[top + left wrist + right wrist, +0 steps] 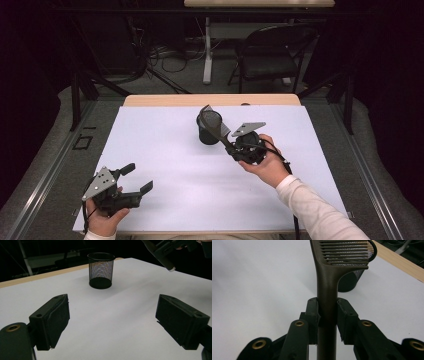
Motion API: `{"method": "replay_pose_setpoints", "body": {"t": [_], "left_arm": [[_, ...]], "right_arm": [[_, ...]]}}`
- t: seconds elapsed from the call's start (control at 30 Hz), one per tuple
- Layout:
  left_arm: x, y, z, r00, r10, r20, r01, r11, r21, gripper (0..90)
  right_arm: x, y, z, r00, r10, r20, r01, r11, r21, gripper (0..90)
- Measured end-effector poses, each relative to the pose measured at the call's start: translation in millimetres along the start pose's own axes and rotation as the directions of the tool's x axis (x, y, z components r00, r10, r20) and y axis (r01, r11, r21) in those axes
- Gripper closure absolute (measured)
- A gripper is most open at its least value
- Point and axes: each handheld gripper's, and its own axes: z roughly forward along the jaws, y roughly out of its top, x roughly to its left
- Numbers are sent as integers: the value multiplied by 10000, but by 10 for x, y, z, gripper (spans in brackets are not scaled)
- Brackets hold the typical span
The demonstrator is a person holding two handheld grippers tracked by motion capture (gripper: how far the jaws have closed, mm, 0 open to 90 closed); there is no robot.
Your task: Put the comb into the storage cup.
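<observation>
The slotted spatula – dark, matte plastic with a rounded handle – sits clamped between the pads of the right gripper, its ribbed blade at 12 o'clock over the black wire-mesh cup on the white table. The left gripper – at 7 o'clock from the cup – gapes, holding nothing.

left gripper: low at near-left, jaws wide apart, empty | right gripper: raised mid-table, clamped, apparently tilted up-left

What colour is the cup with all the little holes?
Black. The mesh cup shows best in the left gripper view.
</observation>
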Motion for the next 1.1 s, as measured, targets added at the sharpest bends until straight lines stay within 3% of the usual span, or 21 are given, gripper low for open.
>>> {"method": "replay_pose_setpoints", "body": {"t": [0.57, 1.1], "left_arm": [[2, -4, 8, 10000, -34, 63, 35, 10000, -26, 128], [5, -4, 17, 9999, -102, 107, 102, 9999, -38, 134]], "right_arm": [[104, 88, 39, 9990, -445, -7, 443, 9964, -725, 726], [155, 134, 68, 9996, -260, -143, 235, 9876, -1552, 727]]}}
